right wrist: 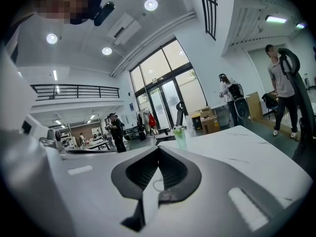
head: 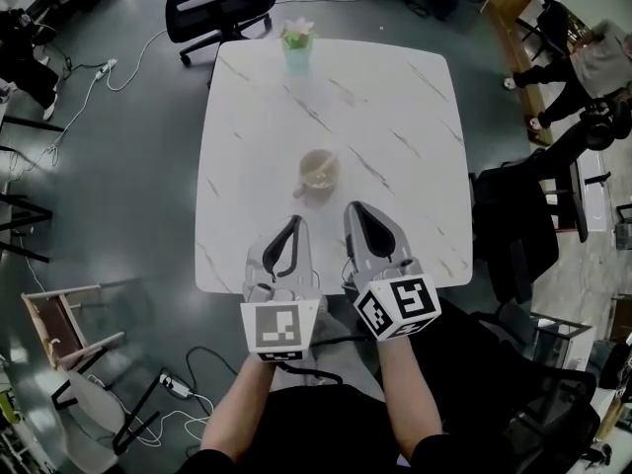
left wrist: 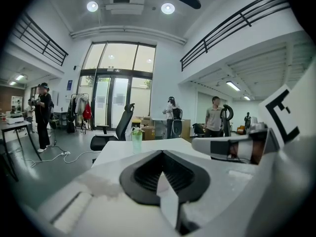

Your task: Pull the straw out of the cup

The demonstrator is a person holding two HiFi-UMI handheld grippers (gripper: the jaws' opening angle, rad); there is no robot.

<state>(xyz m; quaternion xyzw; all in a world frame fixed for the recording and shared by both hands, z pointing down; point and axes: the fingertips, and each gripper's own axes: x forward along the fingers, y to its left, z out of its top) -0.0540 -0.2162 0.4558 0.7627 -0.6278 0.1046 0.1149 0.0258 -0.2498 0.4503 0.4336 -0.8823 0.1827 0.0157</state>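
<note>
On the head view, a pale cup (head: pixel 319 170) is seen mid-table (head: pixel 415 97), just past the left gripper (head: pixel 296 223) and right gripper (head: pixel 355 210) (its straw is too small to tell). A green cup (head: pixel 297 47) is set at the far edge. On the left gripper view, the jaws are pressed together on nothing. On the right gripper view, the same is seen.

Landmark: beige cup (head: pixel 319 171), mid-table (head: pixel 415 117). Bare marble left, right and beyond it, so it's open for approach from those sides. Near side: left gripper (head: pixel 294 223) and right gripper (head: pixel 354 209) sit side by side, with a strip of bare top between their tips and the cup. Green cup (head: pixel 297 47) stands well beyond the beige cup, at the far edge. Office chair (head: pixel 212 8) is past that, off the table.
</note>
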